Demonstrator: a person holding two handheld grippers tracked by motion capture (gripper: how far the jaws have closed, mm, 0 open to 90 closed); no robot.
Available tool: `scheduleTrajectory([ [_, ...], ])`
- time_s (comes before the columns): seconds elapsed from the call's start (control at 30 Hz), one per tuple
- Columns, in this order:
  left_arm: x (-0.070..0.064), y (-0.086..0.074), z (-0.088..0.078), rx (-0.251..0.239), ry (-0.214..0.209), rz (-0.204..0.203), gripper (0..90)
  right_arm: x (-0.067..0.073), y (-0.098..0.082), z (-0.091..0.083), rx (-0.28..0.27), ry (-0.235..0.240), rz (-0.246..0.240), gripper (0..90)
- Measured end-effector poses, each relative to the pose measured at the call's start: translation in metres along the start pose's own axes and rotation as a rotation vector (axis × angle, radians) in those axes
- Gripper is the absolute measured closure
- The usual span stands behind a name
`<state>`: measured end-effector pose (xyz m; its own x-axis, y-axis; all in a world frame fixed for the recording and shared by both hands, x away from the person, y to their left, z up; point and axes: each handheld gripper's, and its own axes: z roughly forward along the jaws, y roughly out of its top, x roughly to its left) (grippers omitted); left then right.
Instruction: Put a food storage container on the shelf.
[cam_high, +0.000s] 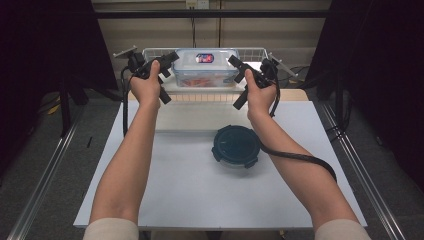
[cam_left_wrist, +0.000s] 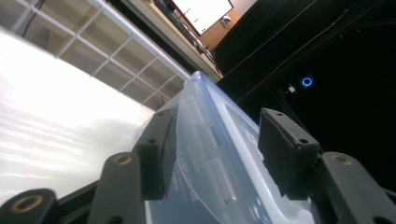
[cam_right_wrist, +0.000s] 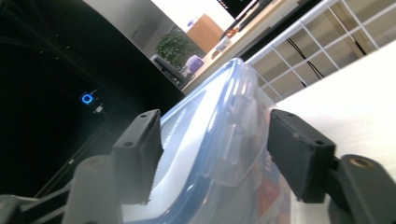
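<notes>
Clear rectangular plastic container (cam_high: 206, 67) with blue-rimmed clip lid, closed, upright. Sits in white wire basket (cam_high: 155, 52) at table's far edge. Red contents inside.

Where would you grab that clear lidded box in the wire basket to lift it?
Grip the clear lidded box by its two short ends, one gripper from each side. The latch flaps on the lid overhang there, giving the jaws an edge, and the wire basket leaves those ends reachable.

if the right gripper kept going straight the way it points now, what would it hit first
Most likely the clear rectangular container: its lid edge and side latch already sit between the right gripper's open jaws. Depth is hard to judge, but the pads appear not to press on it yet.
</notes>
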<state>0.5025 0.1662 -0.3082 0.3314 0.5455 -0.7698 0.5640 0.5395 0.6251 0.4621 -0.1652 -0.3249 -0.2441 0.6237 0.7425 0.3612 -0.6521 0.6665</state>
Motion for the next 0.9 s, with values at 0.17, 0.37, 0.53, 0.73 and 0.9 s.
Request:
scheduleTrajectory([
  [0.17,-0.001,-0.003,-0.012,0.000,-0.005,0.013,40.6,0.000,-0.001,-0.007,0.000,0.015,-0.006,29.4],
  [0.37,-0.003,-0.013,-0.022,-0.013,-0.018,0.019,32.4,-0.001,-0.007,-0.018,0.013,0.033,0.001,28.2],
  [0.53,-0.006,-0.022,-0.030,0.008,-0.036,0.028,27.4,-0.001,-0.010,-0.028,0.018,0.049,0.000,27.5],
  [0.73,-0.009,-0.033,-0.037,0.012,-0.063,0.018,24.6,-0.002,-0.014,-0.038,0.034,0.060,0.006,26.8],
  [0.9,-0.009,-0.042,-0.042,0.041,-0.098,-0.007,20.9,-0.003,-0.020,-0.045,0.046,0.072,0.006,26.1],
])
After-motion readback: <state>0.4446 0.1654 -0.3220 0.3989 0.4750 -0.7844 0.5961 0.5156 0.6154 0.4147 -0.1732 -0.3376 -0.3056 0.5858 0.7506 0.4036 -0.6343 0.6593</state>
